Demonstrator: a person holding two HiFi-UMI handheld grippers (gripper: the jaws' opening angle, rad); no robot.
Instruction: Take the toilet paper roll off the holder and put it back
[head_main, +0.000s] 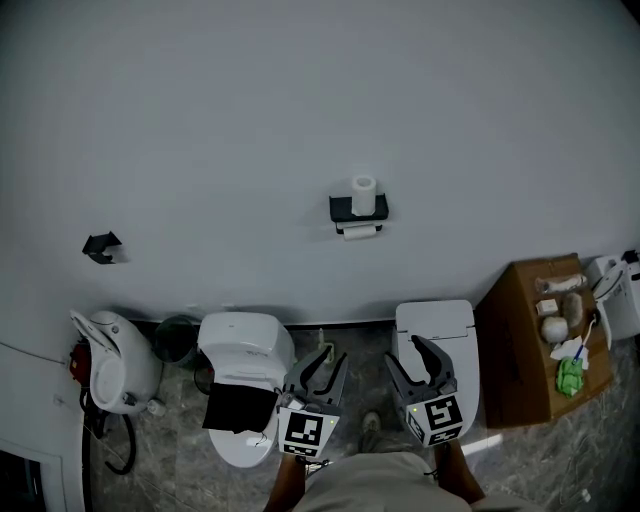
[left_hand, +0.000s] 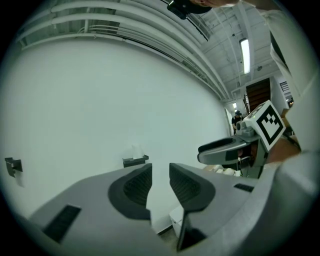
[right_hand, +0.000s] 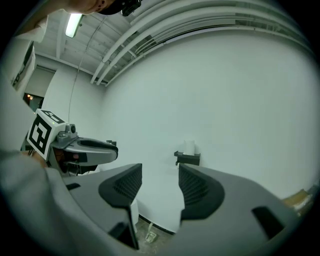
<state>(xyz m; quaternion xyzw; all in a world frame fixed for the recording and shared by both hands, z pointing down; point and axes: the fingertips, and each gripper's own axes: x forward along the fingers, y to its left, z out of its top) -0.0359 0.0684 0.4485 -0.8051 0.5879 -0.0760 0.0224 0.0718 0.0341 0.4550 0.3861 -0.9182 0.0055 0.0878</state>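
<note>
A white toilet paper roll (head_main: 363, 195) stands upright on top of a black wall holder (head_main: 357, 211), with a second white roll (head_main: 360, 230) hanging under it. In the left gripper view the holder (left_hand: 135, 160) is small and far off; in the right gripper view the roll (right_hand: 189, 147) sits on the holder (right_hand: 188, 158). My left gripper (head_main: 326, 366) and right gripper (head_main: 413, 358) are held low, far below the holder, both open with nothing between the jaws. The left gripper (left_hand: 159, 181) and the right gripper (right_hand: 160, 184) point toward the wall.
Two white toilets (head_main: 243, 372) (head_main: 436, 332) stand against the wall below the holder. A brown cabinet (head_main: 538, 340) with small items is at the right, a white appliance (head_main: 110, 360) at the left, and a black wall bracket (head_main: 102, 246) further left.
</note>
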